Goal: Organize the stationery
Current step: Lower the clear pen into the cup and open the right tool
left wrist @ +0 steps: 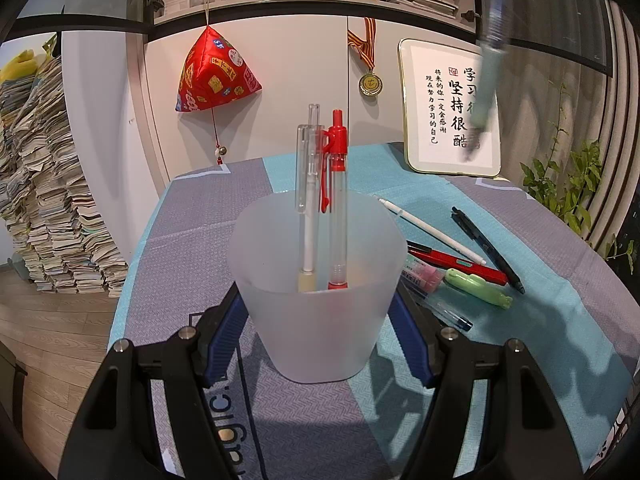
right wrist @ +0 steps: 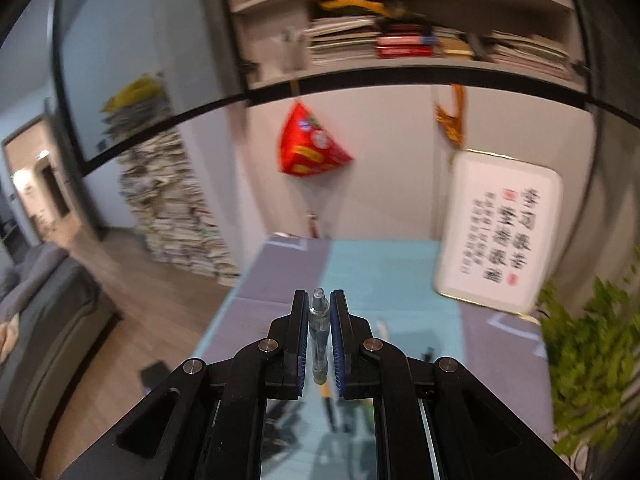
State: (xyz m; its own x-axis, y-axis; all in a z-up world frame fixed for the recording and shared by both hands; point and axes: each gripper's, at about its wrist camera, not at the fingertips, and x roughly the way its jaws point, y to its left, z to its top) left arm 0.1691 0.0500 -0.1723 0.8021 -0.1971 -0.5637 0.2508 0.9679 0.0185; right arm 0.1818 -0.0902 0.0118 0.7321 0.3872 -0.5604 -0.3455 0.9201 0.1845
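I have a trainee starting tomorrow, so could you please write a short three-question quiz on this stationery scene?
1. True or false: the left gripper holds the frosted cup.
2. How many pens stand in the cup? A) one B) two C) four
3. Fill in: the right gripper is shut on a ____ pen.

Key:
1. True.
2. B: a clear pen and a red pen.
3. Clear, blue-tinted.
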